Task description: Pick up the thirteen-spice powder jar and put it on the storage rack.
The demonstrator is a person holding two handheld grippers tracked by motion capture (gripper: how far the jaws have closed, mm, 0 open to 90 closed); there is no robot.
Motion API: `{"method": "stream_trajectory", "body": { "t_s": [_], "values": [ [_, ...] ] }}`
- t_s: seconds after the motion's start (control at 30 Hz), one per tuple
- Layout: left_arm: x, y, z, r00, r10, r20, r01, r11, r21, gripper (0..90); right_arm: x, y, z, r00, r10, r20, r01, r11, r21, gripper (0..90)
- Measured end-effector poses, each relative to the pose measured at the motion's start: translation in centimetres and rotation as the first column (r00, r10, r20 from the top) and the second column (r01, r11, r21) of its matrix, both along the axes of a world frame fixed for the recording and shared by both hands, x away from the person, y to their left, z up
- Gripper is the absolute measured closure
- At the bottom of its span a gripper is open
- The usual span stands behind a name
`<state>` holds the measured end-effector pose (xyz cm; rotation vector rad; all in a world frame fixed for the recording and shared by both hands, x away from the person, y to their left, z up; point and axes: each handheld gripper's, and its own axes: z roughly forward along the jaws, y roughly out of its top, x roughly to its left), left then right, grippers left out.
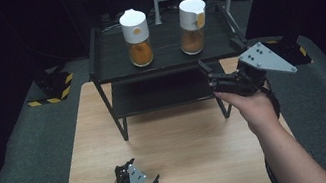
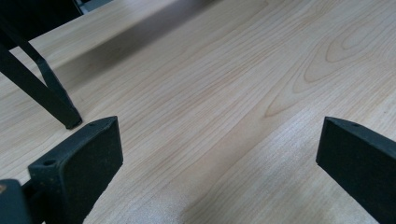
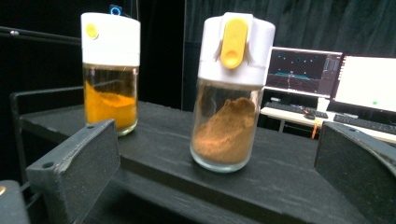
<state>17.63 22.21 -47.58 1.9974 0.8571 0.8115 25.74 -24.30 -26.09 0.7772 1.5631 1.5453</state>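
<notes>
Two glass spice jars with white lids stand on the top of a black shelf (image 1: 170,57). The left jar (image 1: 137,37) (image 3: 110,70) holds orange powder. The right jar (image 1: 192,25) (image 3: 231,93) holds brown powder and has a yellow flip tab on its lid. My right gripper (image 1: 209,77) (image 3: 219,149) is open at the shelf's front right edge, level with the top board and pointing at the brown jar, a short way off it. My left gripper (image 1: 143,171) (image 2: 219,144) lies open low over the wooden table (image 1: 184,138), holding nothing.
The shelf has a lower board (image 1: 161,92) and thin black legs; one leg's foot (image 2: 65,116) stands just ahead of my left jaw. Monitors (image 3: 336,74) and a keyboard sit on a desk behind the shelf. Dark floor surrounds the table.
</notes>
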Motion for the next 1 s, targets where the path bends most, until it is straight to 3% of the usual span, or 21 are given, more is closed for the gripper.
{"method": "stream_trajectory", "body": {
  "t_s": [0.2,0.37,0.57,1.0],
  "values": [
    [-0.1,0.1,-0.1,1.0000,0.004,0.005,-0.004,1.0000,-0.008,0.6,-0.6,-0.3,-1.3,0.9999,0.013,-0.010,-0.013,1.000,-0.015,0.0],
    [-0.1,0.1,-0.1,1.0000,0.005,0.006,-0.005,1.0000,-0.009,0.6,-1.4,-0.5,-3.3,0.9998,0.018,-0.010,-0.019,0.999,-0.051,0.0],
    [0.0,0.1,0.0,1.0000,0.004,-0.003,-0.004,0.9999,-0.011,0.6,-2.2,-1.3,-7.1,0.9983,0.029,-0.051,-0.033,0.997,-0.068,0.0],
    [0.1,0.5,0.0,0.9999,0.004,-0.010,-0.004,0.9995,-0.030,0.6,-3.6,-2.5,-11.8,0.9915,0.019,-0.129,-0.029,0.996,-0.080,0.0]
  ]
}}
